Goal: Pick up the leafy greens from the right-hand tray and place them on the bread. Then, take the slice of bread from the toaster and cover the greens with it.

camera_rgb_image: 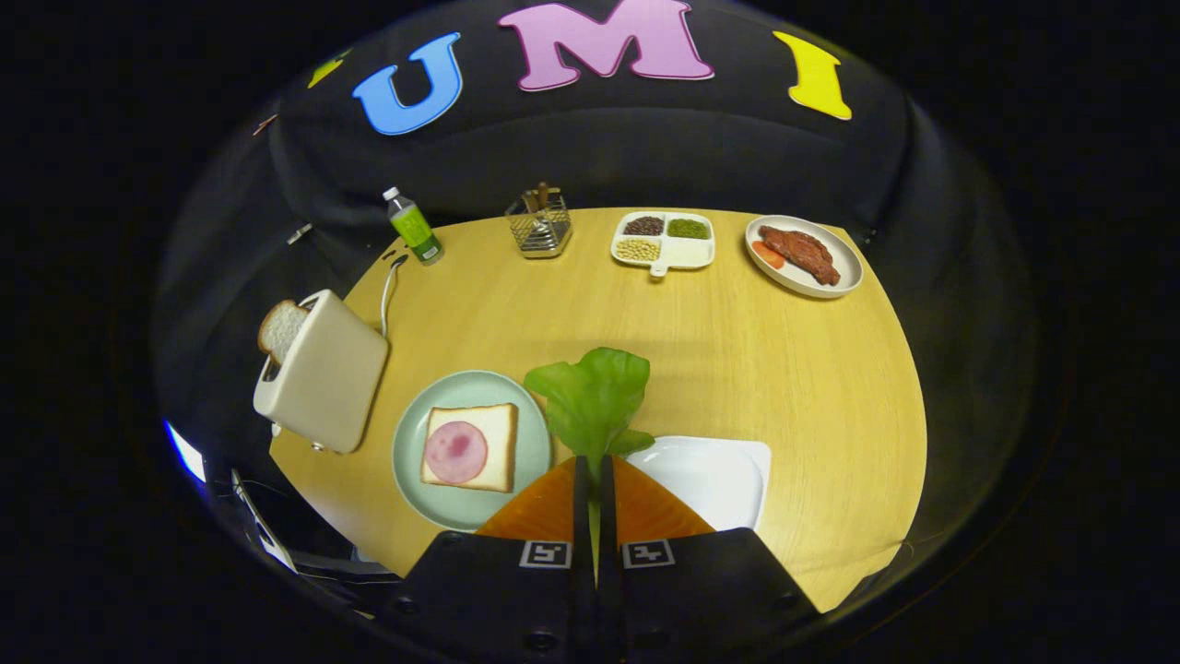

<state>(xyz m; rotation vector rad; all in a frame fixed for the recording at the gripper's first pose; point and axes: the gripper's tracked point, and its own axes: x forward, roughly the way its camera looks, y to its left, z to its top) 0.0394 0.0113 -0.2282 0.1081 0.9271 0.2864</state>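
Note:
My gripper [595, 470] is shut on the stem of the leafy greens [593, 395], which stick up ahead of the fingertips, lifted above the table. Just left of the fingers lies a pale green plate [412, 461] with a slice of bread [489, 433] topped by a round pink ham slice [455, 452]. Right of the fingers is the white tray [714, 475], bare. Farther left stands a cream toaster [327, 383] with a second bread slice [279, 327] poking out of its slot.
Along the far side of the wooden table [737, 350] stand a green bottle [413, 226], a wire holder [540, 224], a divided dish of beans [664, 242] and a plate with meat [804, 255]. The toaster's cord [387, 290] trails toward the bottle.

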